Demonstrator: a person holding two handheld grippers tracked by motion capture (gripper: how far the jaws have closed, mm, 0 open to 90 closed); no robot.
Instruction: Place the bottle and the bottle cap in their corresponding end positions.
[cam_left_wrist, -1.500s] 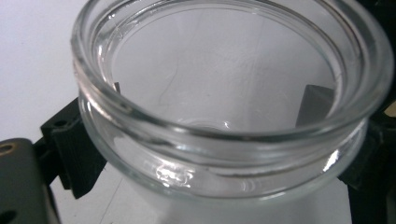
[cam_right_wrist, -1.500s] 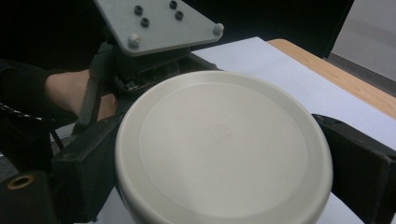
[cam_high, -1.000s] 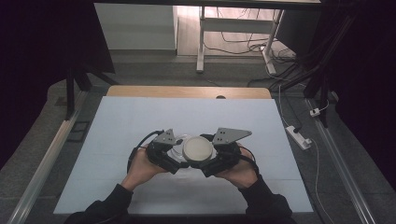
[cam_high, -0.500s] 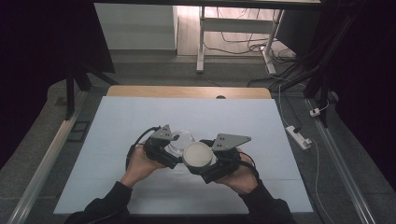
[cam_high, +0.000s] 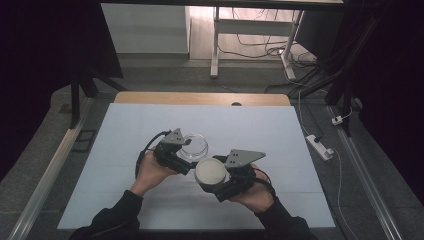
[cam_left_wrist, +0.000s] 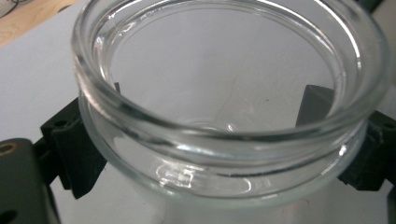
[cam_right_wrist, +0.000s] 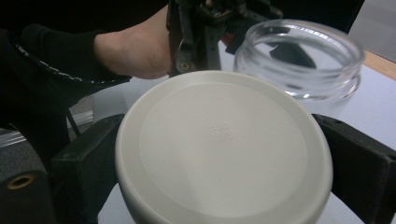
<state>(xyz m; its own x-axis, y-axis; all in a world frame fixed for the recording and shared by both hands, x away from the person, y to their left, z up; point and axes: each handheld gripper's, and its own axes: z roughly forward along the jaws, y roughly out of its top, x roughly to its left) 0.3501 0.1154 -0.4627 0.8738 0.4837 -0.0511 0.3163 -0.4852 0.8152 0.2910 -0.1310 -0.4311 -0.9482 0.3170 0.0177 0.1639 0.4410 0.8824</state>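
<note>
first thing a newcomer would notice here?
Probably the clear glass jar, open and empty, clamped between the left gripper's jaws near the middle of the white table. Next, the round off-white lid held in the right gripper, just beside the jar on the person's side and apart from it.

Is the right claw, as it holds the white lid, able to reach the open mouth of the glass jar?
Probably yes. The right claw grips the white lid just beside the glass jar, which the left claw holds; its mouth is open, with nothing between them.
</note>
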